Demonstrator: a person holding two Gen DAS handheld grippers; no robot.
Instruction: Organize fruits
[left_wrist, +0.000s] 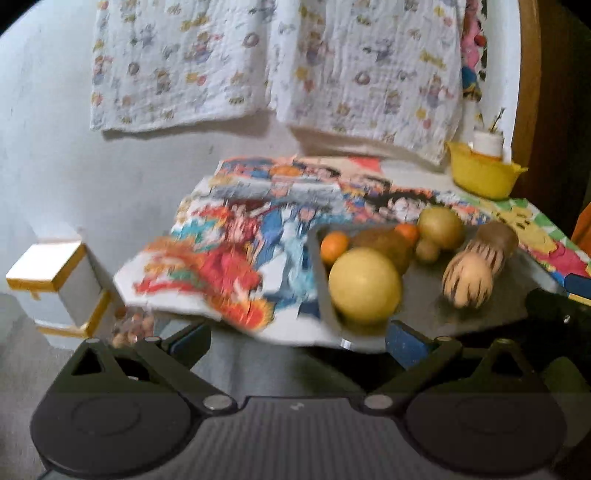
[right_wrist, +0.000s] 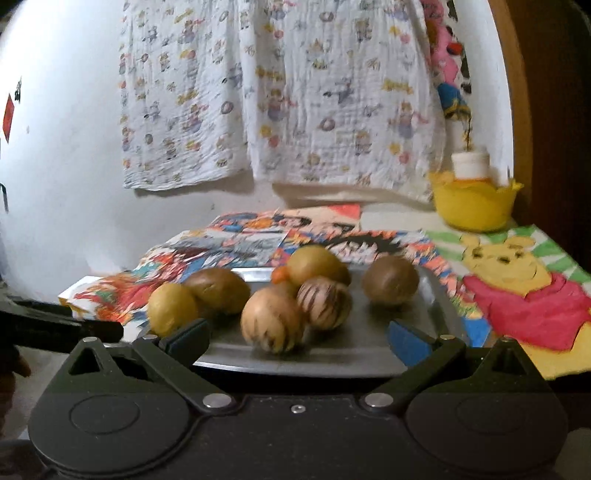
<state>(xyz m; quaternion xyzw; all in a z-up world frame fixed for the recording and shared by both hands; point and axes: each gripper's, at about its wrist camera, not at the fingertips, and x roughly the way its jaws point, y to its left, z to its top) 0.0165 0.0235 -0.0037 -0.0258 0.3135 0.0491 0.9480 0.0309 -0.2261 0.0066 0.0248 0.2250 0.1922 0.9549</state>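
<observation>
A metal tray (right_wrist: 436, 306) sits on a table covered with bright cartoon cloths (right_wrist: 524, 295), and all the fruit lies on the tray. In the right wrist view the right gripper (right_wrist: 295, 338) has its jaws spread wide with nothing held. A striped fruit (right_wrist: 271, 319) lies on the tray just past the jaws, about in line with the gap between them but not touching them. A second striped fruit (right_wrist: 323, 302) sits right behind it, touching it. A yellow-green fruit (right_wrist: 171, 308) lies at the left end of the tray, close to the left blue pad, with a brown fruit (right_wrist: 218, 290) next to it. Another brown fruit (right_wrist: 389, 280) sits alone toward the right side of the tray. In the left wrist view the left gripper (left_wrist: 295, 339) is also spread wide and holds nothing. It looks at the tray from its left end. A big yellow fruit (left_wrist: 364, 284) lies at the near corner of the tray, just past the jaws. A small orange fruit (left_wrist: 334, 247) sits behind it. A yellow bowl (right_wrist: 472, 205) stands at the far right of the table, well behind the tray.
</observation>
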